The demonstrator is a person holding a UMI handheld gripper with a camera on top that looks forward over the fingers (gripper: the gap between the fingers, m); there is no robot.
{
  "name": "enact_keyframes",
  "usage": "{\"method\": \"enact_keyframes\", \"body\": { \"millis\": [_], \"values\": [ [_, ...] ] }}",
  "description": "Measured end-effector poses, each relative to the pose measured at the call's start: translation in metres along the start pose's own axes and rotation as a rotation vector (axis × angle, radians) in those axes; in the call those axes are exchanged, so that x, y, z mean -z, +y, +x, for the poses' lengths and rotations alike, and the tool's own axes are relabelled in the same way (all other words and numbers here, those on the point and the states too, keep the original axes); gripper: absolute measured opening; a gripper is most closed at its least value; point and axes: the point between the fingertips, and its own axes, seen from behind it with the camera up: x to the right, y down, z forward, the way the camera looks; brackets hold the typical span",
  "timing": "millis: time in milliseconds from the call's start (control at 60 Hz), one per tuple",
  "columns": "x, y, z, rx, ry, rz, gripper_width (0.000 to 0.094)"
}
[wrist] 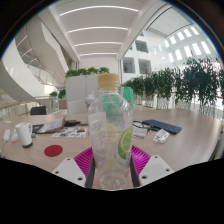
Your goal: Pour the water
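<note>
1. One clear plastic bottle point(112, 130) with a pale wooden-looking cap and a green-and-white label stands upright between the gripper's point(112, 160) two fingers, filling the middle of the view.
2. Its wall is smooth, glossy and see-through, with light ribbing along the body; the label bears a lime-green round shape on its lower part.
3. Both magenta pads point(84, 158) sit close against the bottle's sides, one at each flank, and no gap shows on either side, so the fingers appear clenched on the bottle.
4. White finger housings point(70, 168) with flat, angular faces flank the pads below.
5. Beyond the bottle lies a long light-brown table point(40, 152) with a smooth matte top.
6. On that table, off to the left of the fingers, stand a white cylindrical cup point(24, 133) and a small flat red disc point(53, 150) nearer the gripper.
7. Dark flat objects point(162, 127), thin and rectangular, lie on the table to the right, past the bottle.
8. Behind the table a row of green leafy plants point(170, 85) in a white boxy planter point(84, 88) stands under long ceiling light strips.
9. The gripper points level and forward, holding the bottle vertical.
</note>
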Motion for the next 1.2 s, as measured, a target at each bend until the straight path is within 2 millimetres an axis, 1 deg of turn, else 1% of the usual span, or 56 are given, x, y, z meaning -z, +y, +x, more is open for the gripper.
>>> {"method": "enact_keyframes", "body": {
  "millis": [67, 133, 183, 217, 233, 300, 317, 383, 400, 433, 483, 500, 517, 550, 567, 583, 617, 633, 650, 717, 733, 750, 800, 833, 867, 883, 900, 933, 967, 1017, 1033, 1083, 1133, 1150, 1167, 1200],
  "values": [
    [0.0, 0.003, 0.0, -0.025, 0.011, -0.011, 0.051],
    [0.0, 0.007, 0.004, -0.04, 0.034, -0.063, 0.0447],
    [0.0, 0.004, 0.002, -0.052, 0.055, -0.105, 0.0412],
    [0.0, -0.003, 0.002, -0.061, 0.072, -0.107, 0.0382],
    [0.0, -0.003, 0.003, -0.061, 0.077, -0.102, 0.0381],
    [0.002, -0.024, -0.007, -0.038, 0.09, -0.103, 0.0373],
    [0.001, -0.03, -0.007, -0.036, 0.091, -0.1, 0.0381],
    [0.002, -0.065, -0.022, 0.0, 0.107, -0.075, 0.0382],
    [0.001, -0.08, -0.027, 0.018, 0.108, -0.077, 0.0381],
    [-0.003, -0.096, -0.04, 0.074, 0.113, -0.064, 0.0381],
    [-0.007, -0.119, -0.066, 0.163, 0.099, -0.061, 0.038],
    [-0.007, -0.129, -0.075, 0.197, 0.096, -0.058, 0.038],
    [-0.011, -0.131, -0.088, 0.238, 0.102, -0.053, 0.038],
    [-0.012, -0.146, -0.105, 0.326, 0.1, -0.052, 0.038],
    [-0.018, -0.145, -0.12, 0.381, 0.111, -0.054, 0.0379],
    [-0.017, -0.152, -0.128, 0.432, 0.109, -0.06, 0.0379],
    [-0.022, -0.157, -0.153, 0.547, 0.112, -0.066, 0.0379],
    [-0.025, -0.158, -0.161, 0.604, 0.103, -0.069, 0.038],
    [-0.029, -0.153, -0.176, 0.671, 0.111, -0.073, 0.038],
    [-0.039, -0.151, -0.225, 0.952, 0.1, -0.102, 0.0379],
    [-0.044, -0.145, -0.233, 1.021, 0.089, -0.106, 0.0379],
    [-0.048, -0.141, -0.236, 1.089, 0.088, -0.095, 0.038],
    [-0.053, -0.136, -0.259, 1.336, 0.094, -0.115, 0.0378],
    [-0.056, -0.133, -0.272, 1.47, 0.097, -0.124, 0.0377],
    [-0.06, -0.129, -0.278, 1.59, 0.101, -0.142, 0.0383],
    [-0.068, -0.128, -0.281, 1.668, 0.092, -0.173, 0.0378],
    [-0.069, -0.125, -0.278, 1.704, 0.1, -0.17, 0.0379],
    [-0.072, -0.122, -0.283, 1.811, 0.097, -0.18, 0.0379],
    [-0.076, -0.124, -0.284, 1.922, 0.099, -0.184, 0.0379],
    [-0.077, -0.134, -0.287, 2.064, 0.116, -0.192, 0.038],
    [-0.083, -0.133, -0.29, 2.095, 0.108, -0.19, 0.0381],
    [-0.088, -0.136, -0.298, 2.199, 0.1, -0.175, 0.038],
    [-0.089, -0.143, -0.303, 2.29, 0.111, -0.171, 0.038],
    [-0.082, -0.147, -0.309, 2.314, 0.108, -0.177, 0.0374],
    [-0.089, -0.147, -0.307, 2.326, 0.104, -0.18, 0.0379],
    [-0.09, -0.15, -0.309, 2.348, 0.107, -0.179, 0.0379]
  ]
}}
